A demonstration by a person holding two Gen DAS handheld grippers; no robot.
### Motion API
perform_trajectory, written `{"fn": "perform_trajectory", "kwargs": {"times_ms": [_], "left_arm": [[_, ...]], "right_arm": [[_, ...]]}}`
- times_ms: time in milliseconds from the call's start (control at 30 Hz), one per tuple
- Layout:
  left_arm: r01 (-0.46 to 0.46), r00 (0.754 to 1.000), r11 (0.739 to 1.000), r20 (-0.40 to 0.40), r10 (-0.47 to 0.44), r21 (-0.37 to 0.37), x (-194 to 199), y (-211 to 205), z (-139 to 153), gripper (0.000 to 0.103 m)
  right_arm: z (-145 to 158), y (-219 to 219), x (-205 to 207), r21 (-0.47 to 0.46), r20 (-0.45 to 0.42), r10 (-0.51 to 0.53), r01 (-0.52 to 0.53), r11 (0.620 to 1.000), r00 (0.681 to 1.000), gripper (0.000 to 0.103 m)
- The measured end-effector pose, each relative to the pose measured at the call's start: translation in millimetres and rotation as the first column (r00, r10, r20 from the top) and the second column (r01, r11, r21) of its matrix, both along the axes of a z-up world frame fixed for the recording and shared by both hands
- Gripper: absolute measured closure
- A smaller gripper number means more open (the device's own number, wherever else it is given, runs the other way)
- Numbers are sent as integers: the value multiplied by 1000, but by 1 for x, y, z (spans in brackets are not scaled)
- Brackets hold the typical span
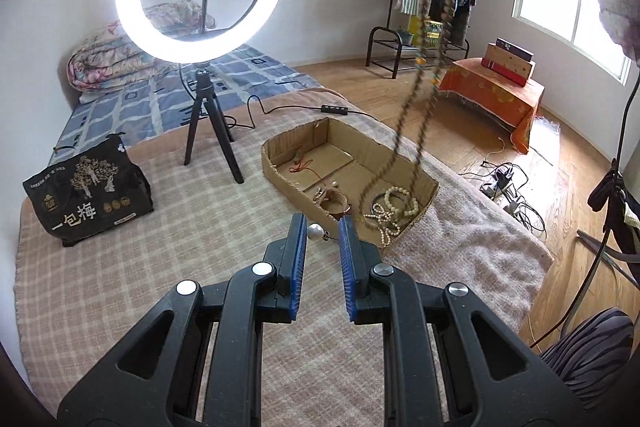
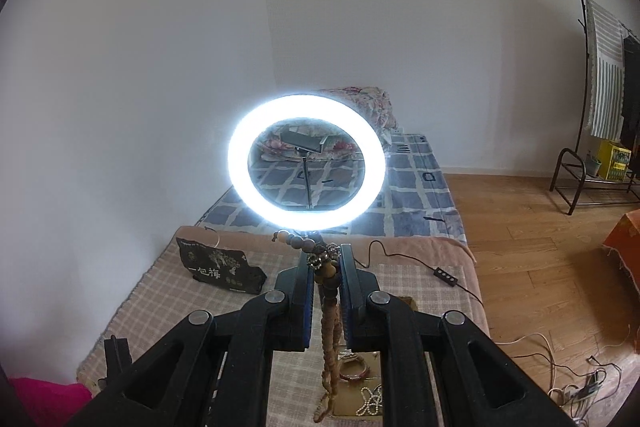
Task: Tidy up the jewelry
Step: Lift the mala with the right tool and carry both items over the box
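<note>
left wrist view: the cardboard box (image 1: 416,163) on the blanket (image 1: 168,259) already holds a white bead necklace (image 1: 394,207), a bangle (image 1: 334,201) and a red cord piece (image 1: 300,163). the left gripper (image 1: 323,231) pinches a pearl earring (image 1: 315,231) between its fingers, just short of the box's near edge. a long brown bead necklace (image 1: 424,75) hangs over the box. right wrist view: the right gripper (image 2: 326,269) is clamped on that necklace, high above the box. judgement: sorting is partly done; both held pieces remain to be placed.
</note>
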State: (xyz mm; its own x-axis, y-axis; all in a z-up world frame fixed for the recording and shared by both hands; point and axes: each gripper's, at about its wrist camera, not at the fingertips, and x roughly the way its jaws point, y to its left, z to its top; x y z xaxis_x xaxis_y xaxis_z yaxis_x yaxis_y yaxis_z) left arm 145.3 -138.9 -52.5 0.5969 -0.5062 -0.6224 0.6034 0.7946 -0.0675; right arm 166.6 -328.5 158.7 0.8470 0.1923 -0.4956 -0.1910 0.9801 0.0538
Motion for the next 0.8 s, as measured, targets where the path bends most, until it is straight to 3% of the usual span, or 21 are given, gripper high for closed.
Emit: {"fn": "perform_trajectory", "kwargs": {"times_ms": [300, 800], "left_arm": [[20, 999, 1000, -34, -20, -4, 19, -30, -16, 88], [50, 995, 999, -86, -48, 19, 43, -85, -62, 88]], "right_arm": [[-15, -23, 46, -52, -28, -58, 56, 997, 998, 94], [-75, -48, 120, -46, -116, -95, 90, 995, 989, 94]]}}
